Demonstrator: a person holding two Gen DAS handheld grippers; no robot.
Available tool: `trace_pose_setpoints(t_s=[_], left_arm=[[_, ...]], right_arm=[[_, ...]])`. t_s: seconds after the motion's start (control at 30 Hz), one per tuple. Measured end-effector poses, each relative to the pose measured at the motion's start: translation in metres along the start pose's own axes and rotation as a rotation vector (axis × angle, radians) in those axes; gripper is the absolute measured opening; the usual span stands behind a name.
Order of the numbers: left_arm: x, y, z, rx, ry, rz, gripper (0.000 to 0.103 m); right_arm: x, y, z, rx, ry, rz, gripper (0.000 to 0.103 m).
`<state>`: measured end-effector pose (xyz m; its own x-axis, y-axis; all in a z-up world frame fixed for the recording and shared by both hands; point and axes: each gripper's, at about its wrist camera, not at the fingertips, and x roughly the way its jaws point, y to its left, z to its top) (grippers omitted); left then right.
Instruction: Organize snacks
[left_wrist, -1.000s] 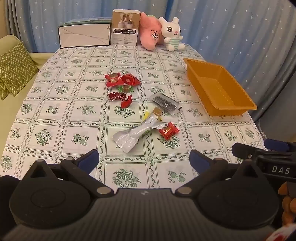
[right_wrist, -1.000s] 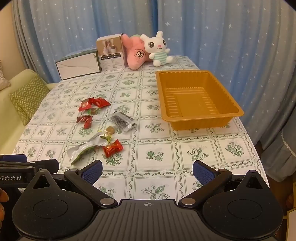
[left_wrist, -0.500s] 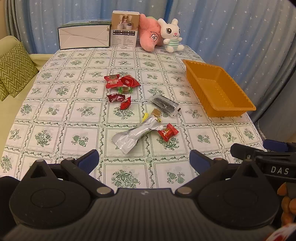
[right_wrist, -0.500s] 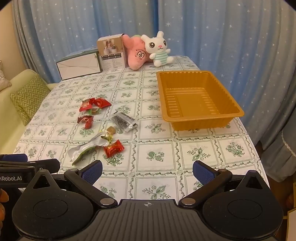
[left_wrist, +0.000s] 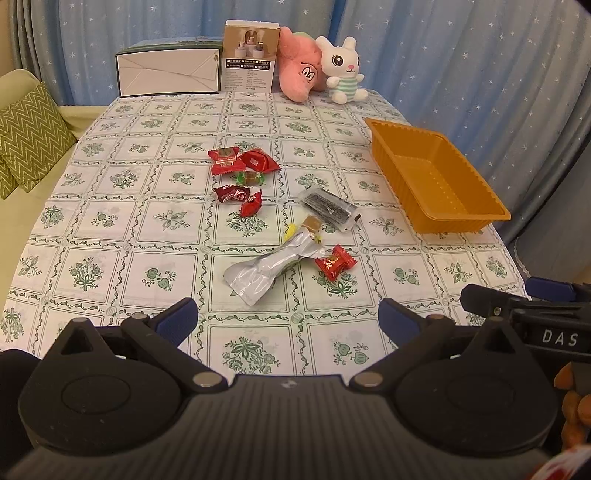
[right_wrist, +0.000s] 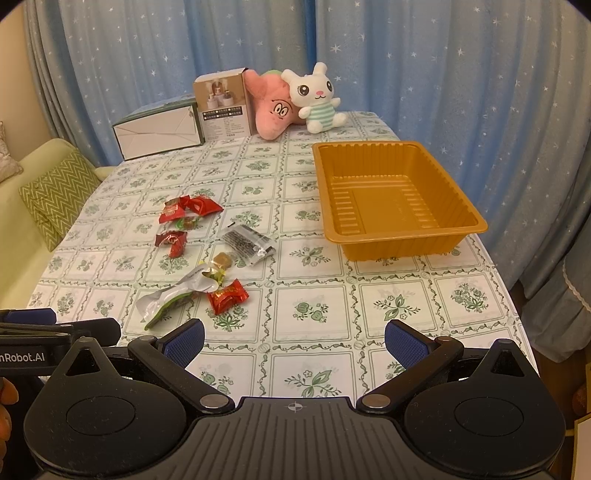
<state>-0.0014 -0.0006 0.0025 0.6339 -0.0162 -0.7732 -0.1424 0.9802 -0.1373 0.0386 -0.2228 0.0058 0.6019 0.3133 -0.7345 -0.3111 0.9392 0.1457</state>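
Both the left gripper (left_wrist: 288, 317) and right gripper (right_wrist: 293, 341) hover with fingers spread wide, holding nothing. The snacks (left_wrist: 280, 218) lie scattered mid-frame on the counter (left_wrist: 110, 221); the orange tray (right_wrist: 391, 199) sits right of them, apart.

The bench (left_wrist: 110, 229) has a green flower cloth. On it lie snacks (left_wrist: 255, 199), an orange tray (right_wrist: 399, 236), 2 boxes (left_wrist: 170, 74) and 2 soft toys (left_wrist: 317, 70).

Orange tray (right_wrist: 458, 206) (ribbed), green-patterned tablecloth (right_wrist: 314, 310), red candies (left_wrist: 335, 261).
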Motion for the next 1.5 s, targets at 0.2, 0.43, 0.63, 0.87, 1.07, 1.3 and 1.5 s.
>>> trace_pose_setpoints(t_s=[0.2, 0.43, 0.63, 0.87, 1.07, 1.3, 1.5], left_arm=[[-0.001, 0.0009, -0.0003, -0.004, -0.003, 0.003, 0.103], [-0.0012, 0.0018, 0.0003, -0.004, -0.002, 0.002, 0.103], [-0.0022, 0.0014, 0.0005, -0.001, -0.005, 0.004, 0.103], [-0.0029, 0.001, 0.0004, -0.002, -0.006, 0.005, 0.103], [-0.003, -0.0006, 0.0009, 0.0, -0.005, 0.004, 0.103], [-0.0031, -0.0013, 0.0007, -0.003, -0.003, 0.001, 0.103], [-0.0028, -0.001, 0.0, -0.004, -0.003, -0.001, 0.103]], right_arm=[[-0.0003, 0.0002, 0.0004, 0.001, -0.001, -0.002, 0.103], [-0.0007, 0.0002, 0.001, 0.001, -0.001, 0.0, 0.103], [-0.001, 0.0005, 0.0013, 0.002, -0.002, -0.001, 0.103], [-0.0011, 0.0002, 0.0014, 0.002, -0.001, 0.0, 0.103], [-0.0009, 0.0002, 0.0009, 0.001, -0.001, 0.0, 0.103], [-0.0008, 0.0001, 0.0007, 0.002, -0.002, 0.0, 0.103], [-0.0004, -0.0001, 0.0002, 0.001, -0.002, 0.0, 0.103]])
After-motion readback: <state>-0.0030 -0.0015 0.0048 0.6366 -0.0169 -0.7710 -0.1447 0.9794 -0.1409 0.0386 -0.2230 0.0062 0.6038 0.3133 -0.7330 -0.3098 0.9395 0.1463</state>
